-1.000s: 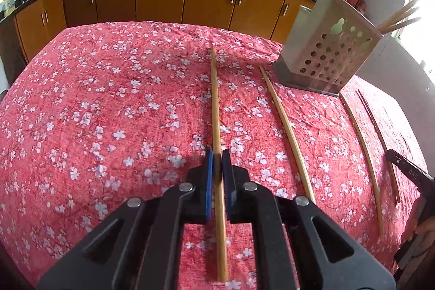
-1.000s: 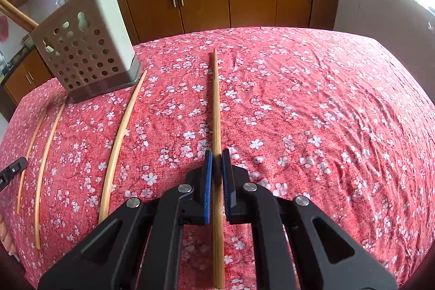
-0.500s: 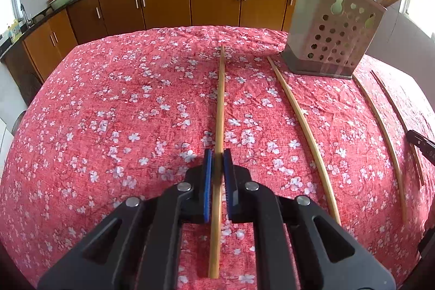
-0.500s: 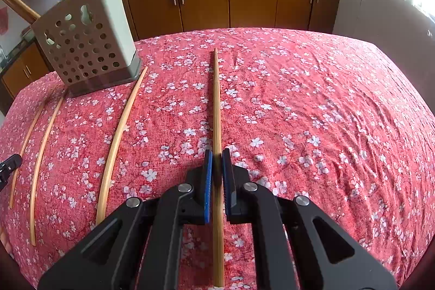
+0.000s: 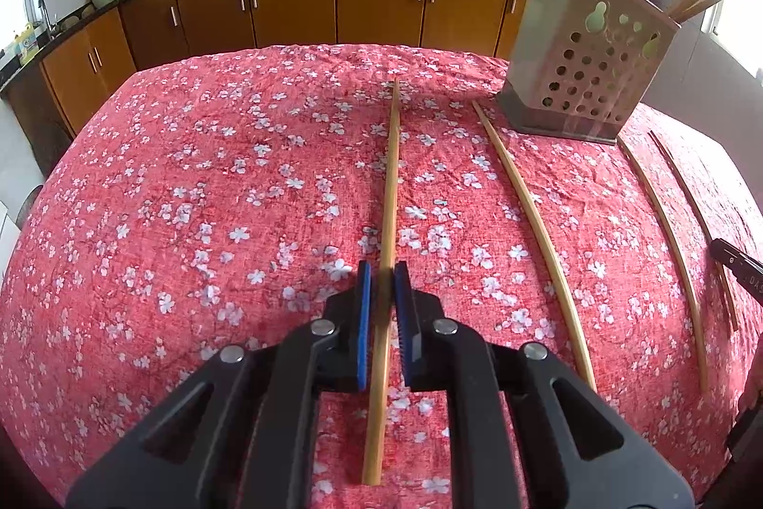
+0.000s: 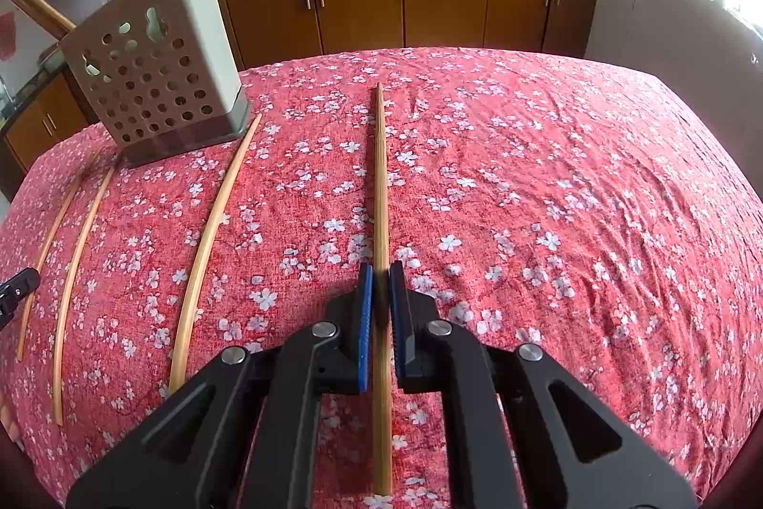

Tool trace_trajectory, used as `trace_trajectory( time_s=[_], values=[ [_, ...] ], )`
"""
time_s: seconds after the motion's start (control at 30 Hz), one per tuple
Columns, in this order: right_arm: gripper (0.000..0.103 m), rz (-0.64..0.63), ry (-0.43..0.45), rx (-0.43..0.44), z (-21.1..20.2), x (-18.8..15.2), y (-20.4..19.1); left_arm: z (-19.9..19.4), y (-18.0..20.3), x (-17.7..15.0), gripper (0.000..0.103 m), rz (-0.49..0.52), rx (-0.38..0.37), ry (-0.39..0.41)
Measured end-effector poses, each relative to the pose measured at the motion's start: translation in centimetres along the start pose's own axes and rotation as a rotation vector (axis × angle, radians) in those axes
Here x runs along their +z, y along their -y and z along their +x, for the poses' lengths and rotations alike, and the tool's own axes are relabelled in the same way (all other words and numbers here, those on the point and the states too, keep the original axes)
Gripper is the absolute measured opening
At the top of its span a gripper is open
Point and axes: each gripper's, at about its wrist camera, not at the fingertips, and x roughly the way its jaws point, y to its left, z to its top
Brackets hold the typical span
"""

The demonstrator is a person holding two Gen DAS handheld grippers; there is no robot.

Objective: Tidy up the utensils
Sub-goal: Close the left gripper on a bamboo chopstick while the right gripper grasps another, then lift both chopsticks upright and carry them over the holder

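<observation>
the left gripper (image 5: 381, 287) is nearly closed, pads clamped on a chopstick (image 5: 390, 194) pointing away over the red cloth (image 5: 190, 199). to its right lie more loose chopsticks (image 5: 529, 213) and the perforated holder (image 5: 591, 75), which has chopsticks standing in it. the right gripper (image 6: 380, 285) is clamped tight on a darker chopstick (image 6: 380, 175), right of the holder.

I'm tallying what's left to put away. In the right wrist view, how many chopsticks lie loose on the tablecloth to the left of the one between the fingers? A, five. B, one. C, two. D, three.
D: three chopsticks lie loose on the tablecloth, left of the one between the fingers.
</observation>
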Motion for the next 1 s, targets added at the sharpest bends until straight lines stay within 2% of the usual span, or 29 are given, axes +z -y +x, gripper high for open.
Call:
trace_trajectory(
  time_s=[0.4, 0.63, 0.8, 1.0],
  values=[
    [0.009, -0.001, -0.004, 0.002, -0.3, -0.2, 0.3, -0.2, 0.0, 0.0, 0.013, -0.017, -0.012, -0.004],
    [0.008, 0.022, -0.006, 0.03, -0.6, 0.1, 1.0, -0.2, 0.4, 0.1, 0.008, 0.028, -0.01, -0.019],
    [0.008, 0.033, 0.091, 0.045, -4.0, 1.3, 1.7, -2.2, 0.3, 1.0, 0.008, 0.02, -0.034, 0.014],
    [0.008, 0.05, 0.211, 0.059, -8.0, 3.0, 1.9, -6.6, 1.0, 3.2, 0.008, 0.026, -0.068, 0.127]
  ],
)
